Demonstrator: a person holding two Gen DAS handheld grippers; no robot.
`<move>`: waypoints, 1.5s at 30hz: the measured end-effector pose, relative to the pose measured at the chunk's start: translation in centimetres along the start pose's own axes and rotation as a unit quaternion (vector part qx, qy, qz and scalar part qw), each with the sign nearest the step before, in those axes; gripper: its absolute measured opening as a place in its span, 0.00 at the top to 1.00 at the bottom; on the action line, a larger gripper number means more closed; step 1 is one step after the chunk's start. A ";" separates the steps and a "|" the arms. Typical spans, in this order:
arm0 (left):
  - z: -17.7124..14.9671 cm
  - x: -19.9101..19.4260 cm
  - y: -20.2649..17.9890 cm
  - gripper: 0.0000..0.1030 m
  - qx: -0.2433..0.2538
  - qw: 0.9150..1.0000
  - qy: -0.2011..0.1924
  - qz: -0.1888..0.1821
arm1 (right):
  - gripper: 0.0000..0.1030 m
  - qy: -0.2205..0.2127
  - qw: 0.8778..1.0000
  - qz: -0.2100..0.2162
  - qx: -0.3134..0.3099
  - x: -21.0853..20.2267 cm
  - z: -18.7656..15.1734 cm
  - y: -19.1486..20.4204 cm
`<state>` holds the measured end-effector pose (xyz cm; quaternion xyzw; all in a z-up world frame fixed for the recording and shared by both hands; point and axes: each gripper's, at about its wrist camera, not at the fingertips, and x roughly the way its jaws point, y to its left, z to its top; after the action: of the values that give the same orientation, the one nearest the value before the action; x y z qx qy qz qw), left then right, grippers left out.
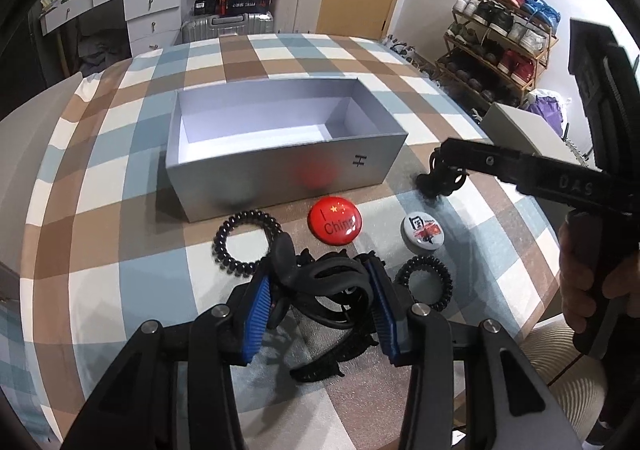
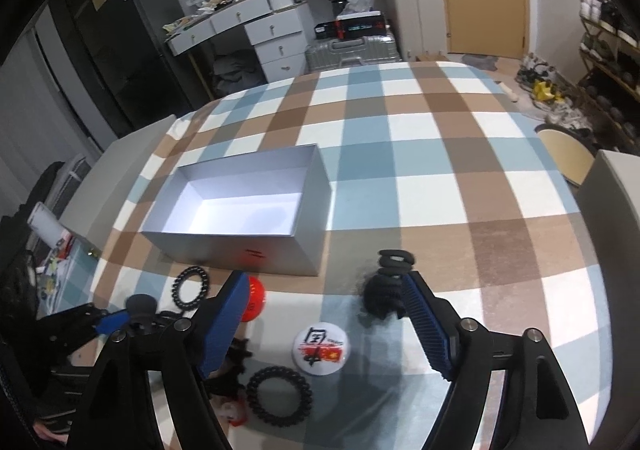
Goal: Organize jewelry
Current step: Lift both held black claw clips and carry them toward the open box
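Observation:
An open silver box (image 1: 280,158) (image 2: 240,238) stands empty on the checked tablecloth. In front of it lie a red badge (image 1: 334,220) (image 2: 256,298), a white badge (image 1: 422,232) (image 2: 322,348), two black spiral hair ties (image 1: 247,236) (image 1: 424,282) (image 2: 277,395) and a black claw clip (image 1: 440,178) (image 2: 386,290). My left gripper (image 1: 320,302) is shut on a large black hair clip (image 1: 324,282). My right gripper (image 2: 324,326) is open and empty; its right finger (image 2: 424,322) is next to the claw clip.
A grey lid (image 1: 516,126) (image 2: 608,206) lies at the table's right edge. A white dresser (image 1: 132,6), suitcases (image 2: 412,10) and a shoe rack (image 1: 500,38) stand beyond the table. A chair (image 2: 568,154) stands at the right.

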<state>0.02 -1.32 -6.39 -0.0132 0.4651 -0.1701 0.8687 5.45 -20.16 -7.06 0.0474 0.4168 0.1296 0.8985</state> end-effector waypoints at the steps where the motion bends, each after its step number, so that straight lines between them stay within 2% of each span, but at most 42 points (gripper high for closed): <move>1: 0.1 -0.1 0.1 0.62 0.000 1.000 -0.001 -0.002 | 0.17 -0.001 1.000 -0.006 -0.002 0.1 0.0 0.0; 8: 0.6 -0.6 1.4 0.62 -0.002 1.000 -0.020 -0.010 | 0.16 0.034 0.998 -0.051 -0.030 2.0 -0.9 0.0; 14: 0.5 -0.7 2.8 0.62 -0.023 0.999 -0.033 -0.023 | 0.16 0.079 0.994 -0.055 -0.042 4.1 -1.9 0.0; 17: 0.7 -0.8 3.1 0.62 -0.028 0.998 -0.038 -0.028 | 0.20 0.100 0.992 -0.054 -0.061 5.0 -2.6 0.6; 19: 0.8 -0.9 3.2 0.62 -0.031 0.998 -0.042 -0.034 | 0.29 0.106 0.991 -0.049 -0.070 5.2 -2.9 0.9; 22: 0.7 -1.1 3.3 0.62 -0.031 0.998 -0.043 -0.033 | 0.38 0.112 0.991 -0.030 -0.065 5.2 -3.0 0.4; 28: 0.6 -0.9 3.6 0.62 -0.040 0.998 -0.034 -0.026 | 0.54 0.107 0.994 0.002 -0.018 4.7 -2.7 -1.5; 31: 0.5 -0.9 3.5 0.62 -0.039 0.998 -0.032 -0.028 | 0.71 0.108 0.994 0.002 -0.017 4.6 -2.7 -1.5; 33: 0.5 -1.1 3.3 0.62 -0.034 0.998 -0.036 -0.028 | 0.85 0.113 0.993 0.013 -0.018 4.6 -2.8 -1.3; 35: 0.4 -1.4 3.3 0.62 -0.033 0.998 -0.040 -0.029 | 0.88 0.115 0.993 0.020 -0.015 4.5 -2.8 -1.3; 38: 0.5 -1.8 3.5 0.62 -0.038 0.998 -0.048 -0.033 | 0.85 0.096 0.995 0.026 -0.007 3.8 -2.4 -1.7; 40: 0.5 -2.0 3.7 0.62 -0.042 0.997 -0.052 -0.033 | 0.84 0.063 0.997 0.039 0.009 2.5 -1.8 -2.3; 41: 0.5 -2.1 3.9 0.62 -0.046 0.997 -0.054 -0.033 | 0.75 0.045 0.998 0.046 0.020 1.8 -1.5 -2.8; 42: 0.5 -2.1 4.0 0.62 -0.050 0.997 -0.055 -0.033 | 0.59 0.031 0.998 0.047 0.029 1.3 -1.3 -3.2; 44: 0.6 -2.2 4.2 0.62 -0.057 0.996 -0.056 -0.035 | 0.41 0.005 0.998 0.040 0.049 0.5 -0.8 -4.2; 45: 0.6 -2.2 4.3 0.62 -0.059 0.996 -0.056 -0.035 | 0.41 -0.003 0.998 0.032 0.055 0.3 -0.7 -4.5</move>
<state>0.55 3.34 -5.07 -0.0908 0.4238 -0.1719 0.8847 5.97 -24.42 -8.61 0.1107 0.4187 0.1346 0.8912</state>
